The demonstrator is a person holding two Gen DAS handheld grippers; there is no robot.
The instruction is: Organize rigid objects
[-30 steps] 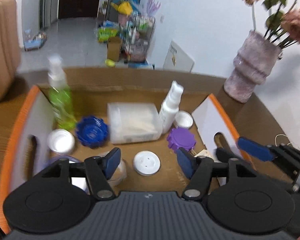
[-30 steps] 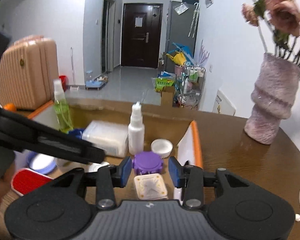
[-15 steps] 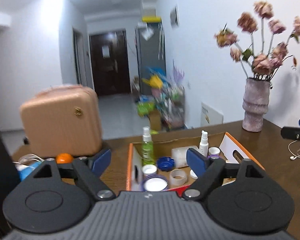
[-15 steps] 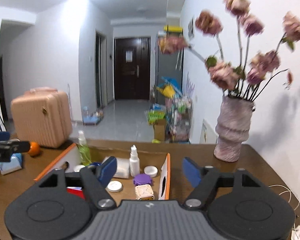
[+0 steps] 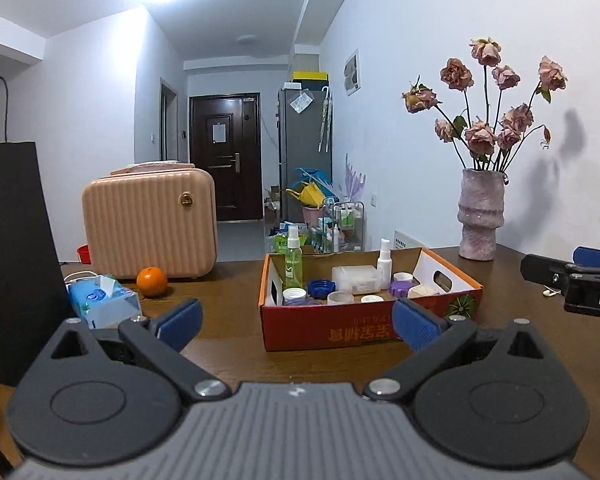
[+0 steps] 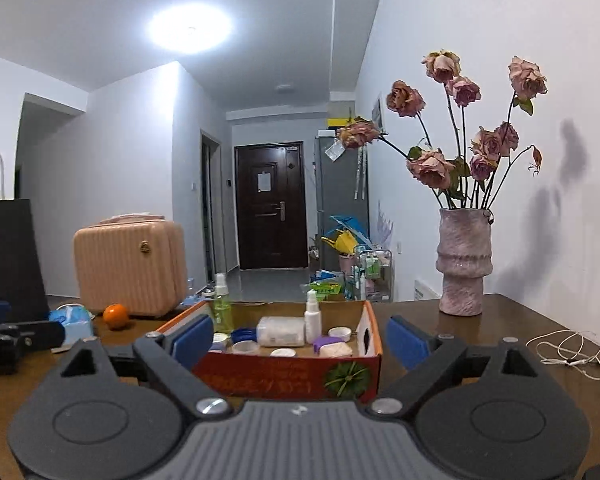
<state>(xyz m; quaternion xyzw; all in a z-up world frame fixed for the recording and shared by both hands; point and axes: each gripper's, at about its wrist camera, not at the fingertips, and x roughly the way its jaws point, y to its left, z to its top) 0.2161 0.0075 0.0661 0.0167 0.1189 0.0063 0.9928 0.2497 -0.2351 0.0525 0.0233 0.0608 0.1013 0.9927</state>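
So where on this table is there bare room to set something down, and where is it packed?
Bare wood lies between the orange and the cardboard box, and between the box and the vase. The box is packed with bottles and lids. Left of the orange, the tissue pack and black bag crowd the table; a white cable clutters the right.

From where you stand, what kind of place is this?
Most likely a lived-in flat: a wooden table with a vase of dried roses and a small suitcase, and beyond it a hallway with a fridge and a dark front door.
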